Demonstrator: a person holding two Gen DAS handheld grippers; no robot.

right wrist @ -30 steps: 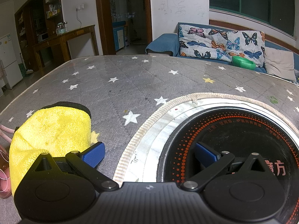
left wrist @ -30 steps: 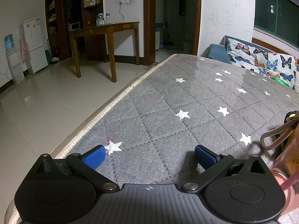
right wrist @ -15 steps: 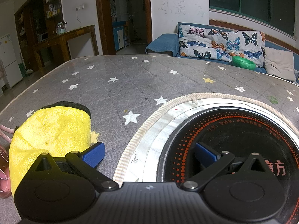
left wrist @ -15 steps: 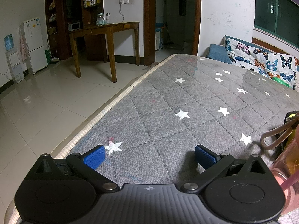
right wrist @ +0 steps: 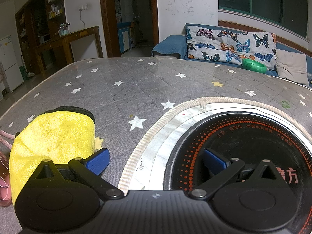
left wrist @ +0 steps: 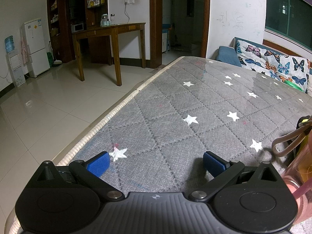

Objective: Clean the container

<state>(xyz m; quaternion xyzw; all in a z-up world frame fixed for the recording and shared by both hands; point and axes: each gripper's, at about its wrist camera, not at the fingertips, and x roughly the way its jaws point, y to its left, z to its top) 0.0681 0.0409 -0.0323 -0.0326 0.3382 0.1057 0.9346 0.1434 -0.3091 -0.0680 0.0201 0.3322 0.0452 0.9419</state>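
Jaws apart and empty, the left gripper (left wrist: 155, 162) and right gripper (right wrist: 156, 160) flank the translucent pink plastic container (left wrist: 301, 172), beside the yellow microfibre cloth (right wrist: 52, 134), on the star-patterned grey worktop (left wrist: 175, 105), seemingly ready for wiping.

Pink translucent container (left wrist: 301, 167) with a looped pink cord, standing at the surface's near right edge, just left of a yellow cloth (right wrist: 52, 138) lying flat.

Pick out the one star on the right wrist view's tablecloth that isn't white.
The yellow star, far right on the grey cloth, just before the green bowl on the sofa. Every other star printed there is white.
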